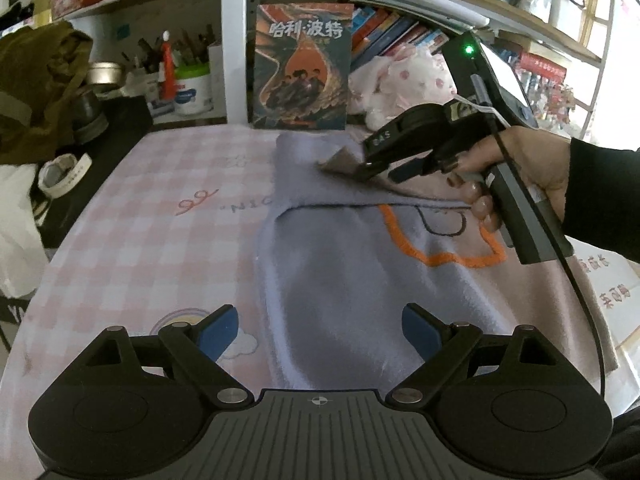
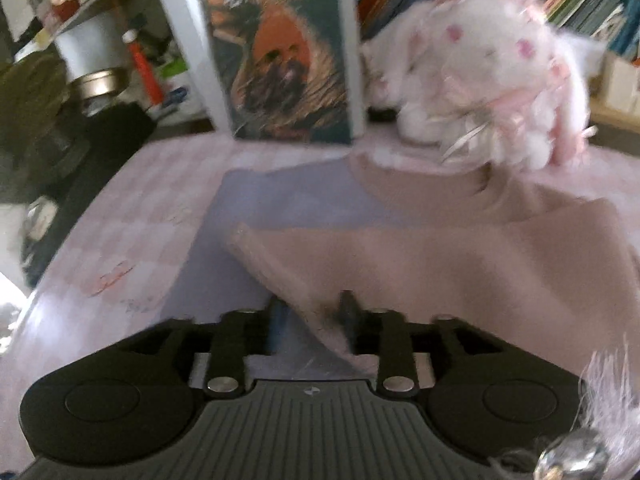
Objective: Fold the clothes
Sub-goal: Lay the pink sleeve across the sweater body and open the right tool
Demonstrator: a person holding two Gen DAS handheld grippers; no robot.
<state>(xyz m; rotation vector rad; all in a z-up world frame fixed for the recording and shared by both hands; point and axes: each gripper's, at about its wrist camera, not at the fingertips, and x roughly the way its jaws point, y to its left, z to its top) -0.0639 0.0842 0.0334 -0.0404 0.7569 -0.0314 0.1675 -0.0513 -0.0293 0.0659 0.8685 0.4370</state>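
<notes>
White shelving (image 1: 236, 40) fills the back of the room, packed with a row of books (image 1: 400, 32), jars and boxes. The bench (image 1: 140, 232) beneath it carries a pink-and-white checked cover printed with a rainbow and small lettering. On the cover lies the garment (image 1: 352, 280), a lavender fleece top with an orange and dark outline stitched on its front and a dusty-pink inner side; it is spread from the middle of the bench toward the right. Part of it is turned over, so the pink lining shows as a broad flap in the right wrist view.

An olive-green cloth bag (image 1: 40, 88) slumps at the far left edge. A dark boxed book set with Chinese title lettering (image 1: 302, 66) stands upright at the back of the bench, and a white-and-pink plush toy (image 1: 400, 84) sits just beside it to the right. A roll of tape (image 1: 64, 172) lies at the left edge.

The right gripper (image 2: 312, 320), held in a hand (image 1: 524, 172) with a dark sleeve, has its fingers pinching a corner of the pink flap, lifted off the fleece. The left gripper (image 1: 320, 334) hovers over the garment's near edge, its blue-padded fingers (image 1: 218, 332) spread wide and holding nothing.
</notes>
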